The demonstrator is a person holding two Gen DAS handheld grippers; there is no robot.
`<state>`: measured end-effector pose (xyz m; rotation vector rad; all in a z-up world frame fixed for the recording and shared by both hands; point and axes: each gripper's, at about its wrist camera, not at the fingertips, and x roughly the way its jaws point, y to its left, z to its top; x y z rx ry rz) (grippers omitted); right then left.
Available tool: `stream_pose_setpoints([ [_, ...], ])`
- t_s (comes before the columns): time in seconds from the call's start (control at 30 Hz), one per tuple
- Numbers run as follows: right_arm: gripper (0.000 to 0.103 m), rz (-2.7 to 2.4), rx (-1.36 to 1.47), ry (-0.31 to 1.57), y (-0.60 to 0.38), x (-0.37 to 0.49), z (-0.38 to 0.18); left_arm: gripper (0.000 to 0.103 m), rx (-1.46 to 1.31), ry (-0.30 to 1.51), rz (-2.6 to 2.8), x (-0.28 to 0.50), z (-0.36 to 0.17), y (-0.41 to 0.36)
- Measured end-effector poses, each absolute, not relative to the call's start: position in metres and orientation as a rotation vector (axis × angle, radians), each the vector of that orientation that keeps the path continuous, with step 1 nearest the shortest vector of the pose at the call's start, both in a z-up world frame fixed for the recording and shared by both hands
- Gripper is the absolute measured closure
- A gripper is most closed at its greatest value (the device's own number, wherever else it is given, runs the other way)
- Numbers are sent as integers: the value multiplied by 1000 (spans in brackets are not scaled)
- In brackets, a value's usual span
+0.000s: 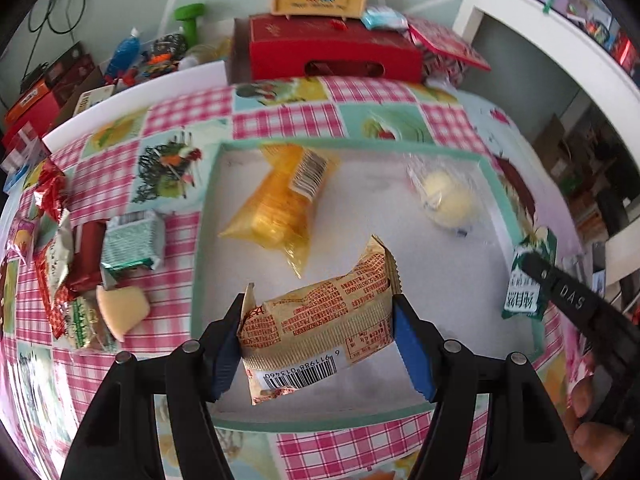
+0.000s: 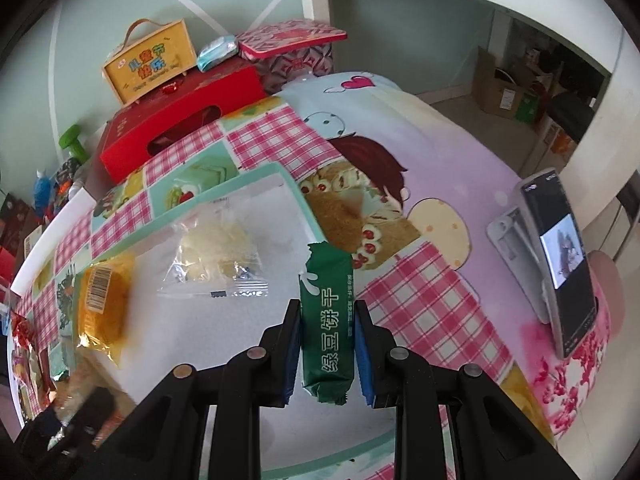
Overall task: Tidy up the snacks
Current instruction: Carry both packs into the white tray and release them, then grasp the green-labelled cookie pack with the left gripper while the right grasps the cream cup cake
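Both snacks were held over the tray, not yet set down.
Left gripper (image 1: 318, 344) had its jaws clamped on a tan packet (image 1: 320, 320); right gripper (image 2: 327, 344) gripped a green biscuit bar (image 2: 326, 320). Two snacks already lay in the tray (image 1: 208, 208); a loose pile (image 1: 80, 272) waited on the counter, clear only in the left view, which missed the phone (image 2: 560, 264).

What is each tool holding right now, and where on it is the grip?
The left tool clamps a tan snack packet across its width, near the barcode end. The right tool pinches a green biscuit packet by its long sides, at mid-length.
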<state>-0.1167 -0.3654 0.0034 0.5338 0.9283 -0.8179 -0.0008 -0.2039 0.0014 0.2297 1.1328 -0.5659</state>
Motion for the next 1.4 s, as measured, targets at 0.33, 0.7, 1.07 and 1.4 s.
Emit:
stream_pose_setpoints([
  [0.33,76,-793,565,949,-365,-114,-2,26,215,1170,-569,-1,-7,-202],
  [0.7,35,-782,577,962,-364,-110,-5,19,172,1177,-474,14,-5,-191],
  [1.07,10,-752,525,985,-354,-98,-8,7,115,1143,-274,36,-7,-155],
  [1.4,0,-696,408,939,-321,-79,10,2,51,1134,-155,60,-2,-113],
])
